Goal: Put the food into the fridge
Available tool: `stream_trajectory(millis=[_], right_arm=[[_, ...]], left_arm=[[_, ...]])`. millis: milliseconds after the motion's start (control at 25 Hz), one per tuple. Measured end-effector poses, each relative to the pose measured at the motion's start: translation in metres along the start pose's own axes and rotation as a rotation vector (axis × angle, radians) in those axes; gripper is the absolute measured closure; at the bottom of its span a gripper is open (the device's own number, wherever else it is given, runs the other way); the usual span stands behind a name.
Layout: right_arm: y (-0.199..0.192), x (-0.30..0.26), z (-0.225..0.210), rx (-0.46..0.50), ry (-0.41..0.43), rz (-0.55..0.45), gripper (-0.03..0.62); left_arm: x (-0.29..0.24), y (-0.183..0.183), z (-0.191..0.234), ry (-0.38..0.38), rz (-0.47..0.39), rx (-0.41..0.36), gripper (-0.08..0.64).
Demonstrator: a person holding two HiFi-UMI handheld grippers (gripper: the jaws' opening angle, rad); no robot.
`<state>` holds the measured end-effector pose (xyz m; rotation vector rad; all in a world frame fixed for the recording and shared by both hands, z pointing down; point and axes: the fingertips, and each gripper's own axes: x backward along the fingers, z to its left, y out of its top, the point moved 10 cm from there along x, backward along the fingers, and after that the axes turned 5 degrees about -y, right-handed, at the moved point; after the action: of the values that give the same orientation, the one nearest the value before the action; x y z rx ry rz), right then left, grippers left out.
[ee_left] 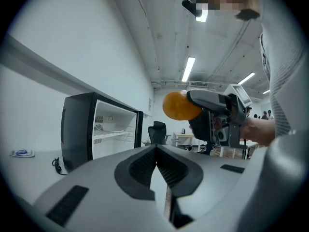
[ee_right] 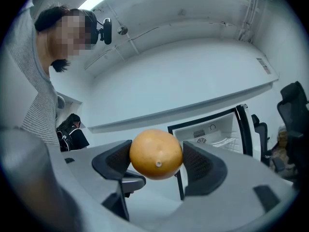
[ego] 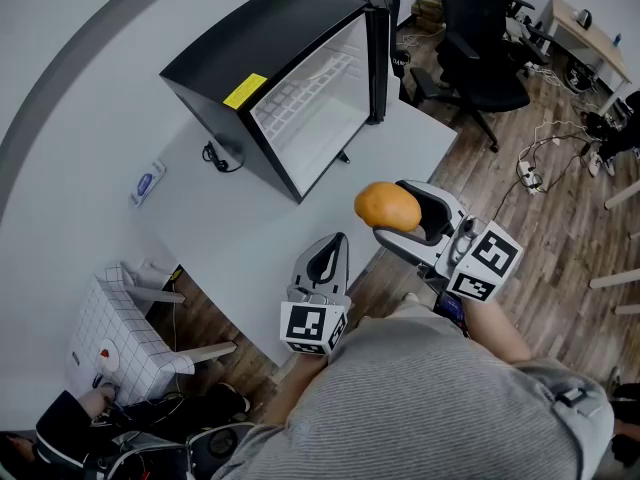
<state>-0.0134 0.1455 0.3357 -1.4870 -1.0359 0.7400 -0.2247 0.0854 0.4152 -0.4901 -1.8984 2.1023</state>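
The fridge (ego: pixel 300 88) stands on the table (ego: pixel 230 228) with its door wide open. The left gripper (ego: pixel 334 240) is pinched closed with nothing in it. It points flat over the table edge. The right gripper (ego: pixel 394 213) squeezes an orange (ego: pixel 383 205) between its jaws, up in the air and well away from the fridge. It points almost flat. I think this is the carrying step. Next, the orange should go forward into the fridge, onto a shelf (ego: pixel 300 93), and then be let go.
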Motion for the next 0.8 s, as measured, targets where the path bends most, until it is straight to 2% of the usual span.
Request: stream_trajectory(millis=[560,800], right_arm=[[-0.005,-0.006,0.002,-0.019,-0.031,0.006,0.255],[-0.002,-0.014,-0.012,-0.023,-0.027,-0.007,0.255]], left_arm=[[0.003,-0.006,0.007,-0.017,0.005,0.013,0.549],[-0.008,-0.009,0.011,-0.015,0.017,0.021,0.549]])
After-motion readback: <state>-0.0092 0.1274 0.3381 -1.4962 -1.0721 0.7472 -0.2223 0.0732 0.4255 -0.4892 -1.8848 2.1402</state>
